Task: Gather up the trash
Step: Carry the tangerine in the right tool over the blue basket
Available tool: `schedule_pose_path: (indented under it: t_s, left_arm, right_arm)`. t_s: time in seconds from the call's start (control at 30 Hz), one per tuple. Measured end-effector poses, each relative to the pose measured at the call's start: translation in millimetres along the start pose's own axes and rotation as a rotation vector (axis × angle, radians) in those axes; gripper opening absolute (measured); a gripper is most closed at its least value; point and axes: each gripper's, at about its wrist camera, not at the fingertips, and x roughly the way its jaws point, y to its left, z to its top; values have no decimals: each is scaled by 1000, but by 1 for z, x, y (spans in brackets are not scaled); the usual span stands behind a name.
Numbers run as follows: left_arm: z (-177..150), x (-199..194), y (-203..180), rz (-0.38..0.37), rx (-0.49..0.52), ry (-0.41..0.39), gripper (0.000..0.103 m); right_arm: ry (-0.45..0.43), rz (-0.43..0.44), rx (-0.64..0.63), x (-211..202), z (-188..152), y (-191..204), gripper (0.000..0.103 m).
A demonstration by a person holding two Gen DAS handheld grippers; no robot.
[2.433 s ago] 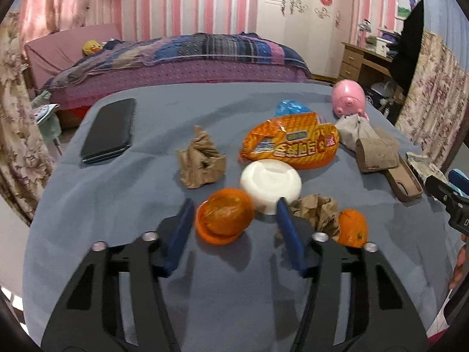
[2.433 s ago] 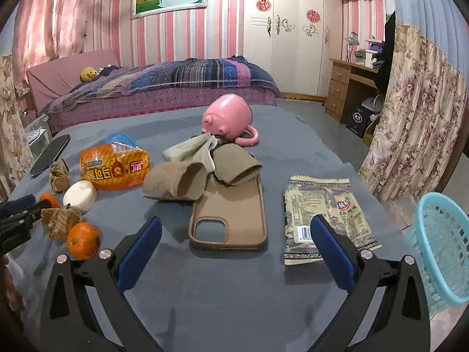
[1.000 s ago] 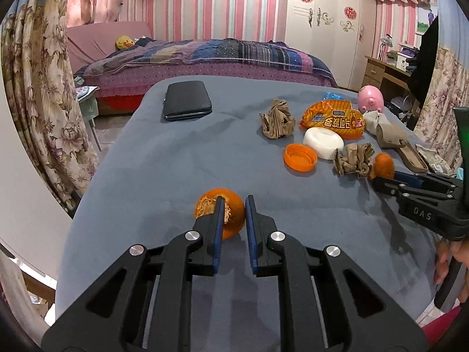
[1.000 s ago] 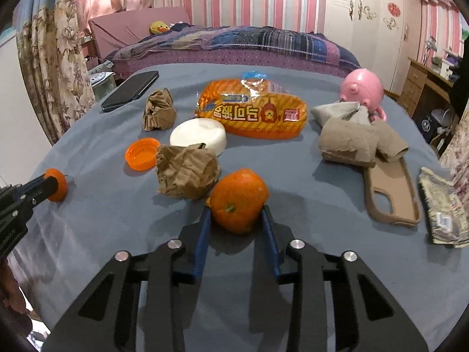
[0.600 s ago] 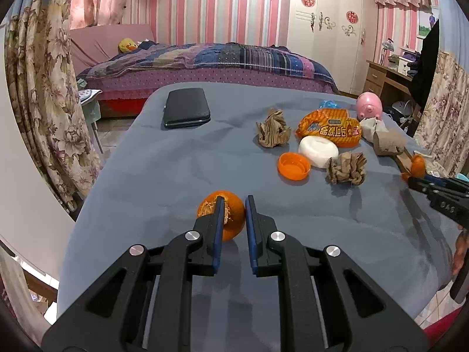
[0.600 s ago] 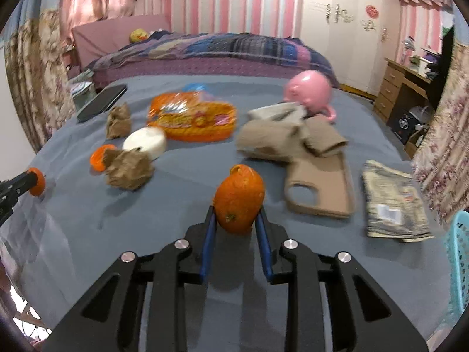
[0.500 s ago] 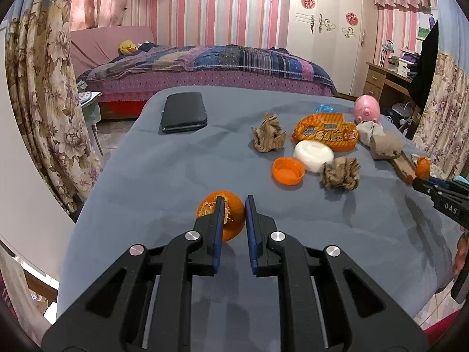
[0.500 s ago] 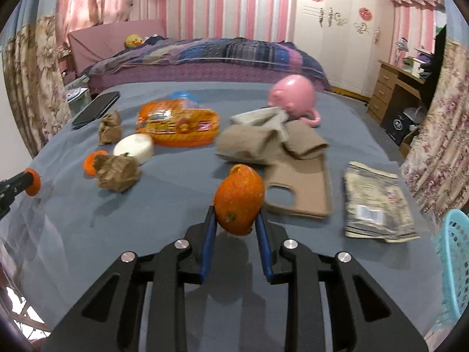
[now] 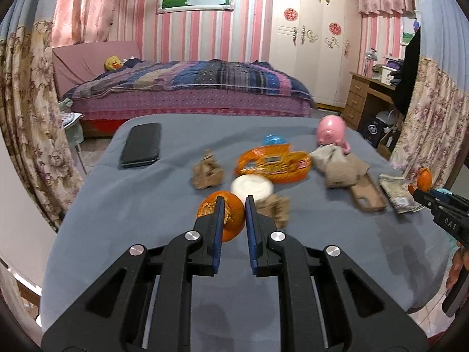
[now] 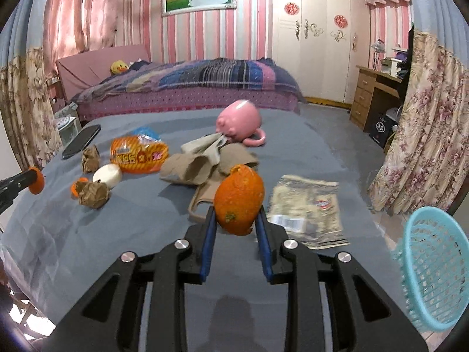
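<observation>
I am working over the grey worktop [image 10: 293, 152], and the turquoise basket [image 10: 428, 267] beside its right-hand edge is my landmark for everything. The basket is sitting low off that edge, just right of my right gripper [image 10: 236, 223], so that hand is by far the nearer one. Its jaws are standing narrowly apart and clamping an orange peel [image 10: 239, 202] between the blue pads, the peel's long axis tilting up and away from me. To drop it I am judging the coming move as a swing rightward and down, since the basket mouth is lying to the right of the jaws and lower. My left gripper [image 9: 233, 214] is well apart from the basket, on the far side of the worktop from it; its jaws are nearly closed and pinching a second orange peel piece [image 9: 225, 214], held clear above the cloth. The crumpled brown paper balls [image 10: 92, 193], the orange snack bag [image 10: 139, 154] and the printed wrapper [image 10: 307, 211] are still lying on the worktop, the wrapper nearest the basket
</observation>
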Motion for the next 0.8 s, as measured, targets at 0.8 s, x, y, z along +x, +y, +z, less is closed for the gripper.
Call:
schedule_pose_path:
  t_s: [0.8]
  left_arm:
    - [6,32,-242,-372,162,31,13]
  right_arm:
    - [-58,-288,195,-73,-44,-220,27]
